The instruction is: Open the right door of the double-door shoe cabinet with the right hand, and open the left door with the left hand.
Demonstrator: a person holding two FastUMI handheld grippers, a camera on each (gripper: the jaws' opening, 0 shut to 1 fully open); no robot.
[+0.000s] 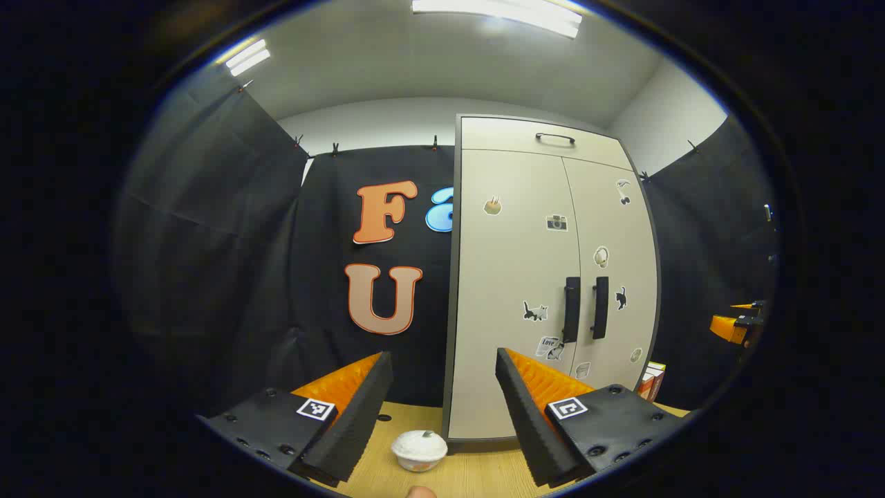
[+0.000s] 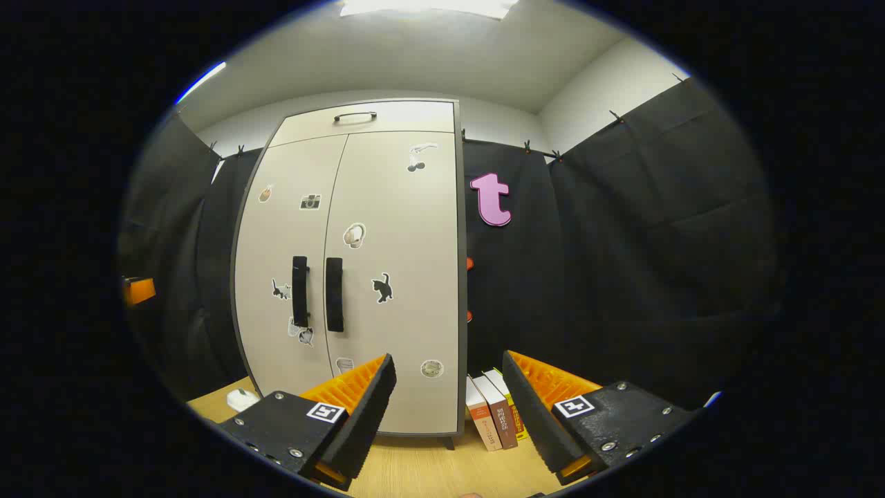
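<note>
Parted and empty, the left gripper [image 1: 444, 387] and right gripper [image 2: 448, 387] are held well short of the shoe cabinet [image 2: 359, 277]. Its 2 stiff doors are judged light; the right handle [image 2: 334, 294] and left handle [image 1: 571, 310] should be gripped mid-bar.

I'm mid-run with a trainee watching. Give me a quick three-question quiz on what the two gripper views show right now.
1. True or false: both doors of the shoe cabinet are closed.
2. What stands on the table just right of the cabinet in the right gripper view? A) a shoe B) books C) a cup
3. Fill in: the jaws of the right gripper and the left gripper stand ____, holding nothing.

Key
1. True: the right door handle and left door handle sit side by side, doors flush.
2. B, the books.
3. open
</note>
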